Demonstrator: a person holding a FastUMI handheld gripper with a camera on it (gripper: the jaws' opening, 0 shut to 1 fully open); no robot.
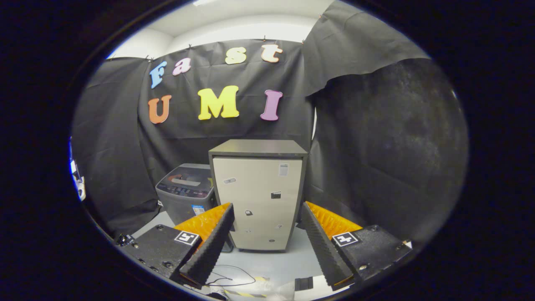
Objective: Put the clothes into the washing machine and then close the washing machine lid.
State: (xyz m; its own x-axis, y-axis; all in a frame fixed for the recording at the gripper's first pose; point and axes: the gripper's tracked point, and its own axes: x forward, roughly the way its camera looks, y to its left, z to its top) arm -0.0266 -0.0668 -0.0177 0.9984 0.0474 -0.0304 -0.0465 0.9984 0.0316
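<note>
While the gripper [267, 240] is held low over the pale floor [271, 263], its two fingers [211, 244] stand wide apart with nothing between them; black ribbed pads face inward, orange backing outward. Washing machine [186, 192]: small dark grey top-loader, standing upright on the floor well beyond the left finger, at the foot of the black cloth wall [121, 167]. Its long axis is vertical, its top sloping up toward the wall, control panel on the near edge. Lid appears down, lying flat on top; a pale curved shape shows through or on it, cannot tell which. Just beside the machine's right side, touching or nearly so, stands a taller beige cabinet [259, 200] with a dark top, framed between the fingers and beyond them. Several small stickers dot the cabinet front. A thin black cable [234, 276] loops on the floor below the cabinet, between the fingers.
</note>
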